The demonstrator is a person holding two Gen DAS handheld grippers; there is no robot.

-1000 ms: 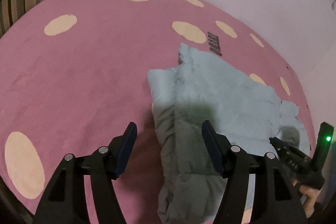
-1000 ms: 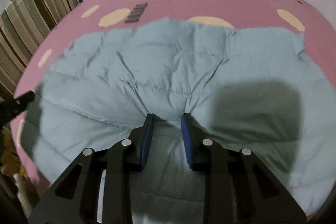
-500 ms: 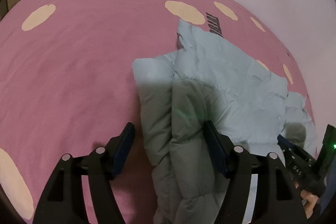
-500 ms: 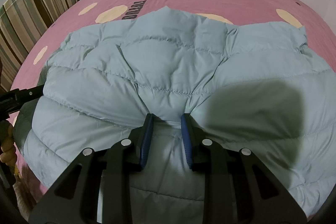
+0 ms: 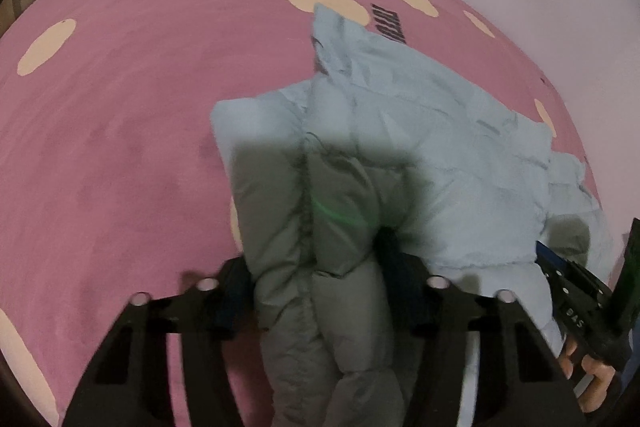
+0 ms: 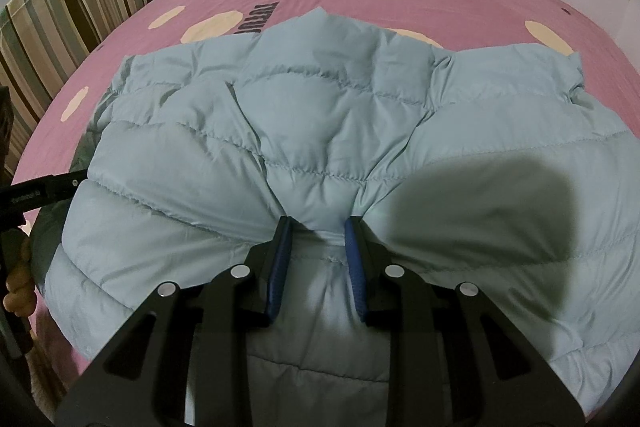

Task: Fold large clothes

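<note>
**Grippers pinching a pale blue puffer jacket on a pink dotted bedspread**

Right gripper pinched on a bunched fold near the middle of the puffer jacket. Left gripper closing around a thick padded roll at the jacket's edge; blurred, so grip firmness unclear. Jacket spread across the pink bedspread.

Likely risk: slippery, springy padding sliding out of either pinch, undoing the fold. Striped cushion beyond the jacket's far left corner, well apart, not obstructing.
</note>
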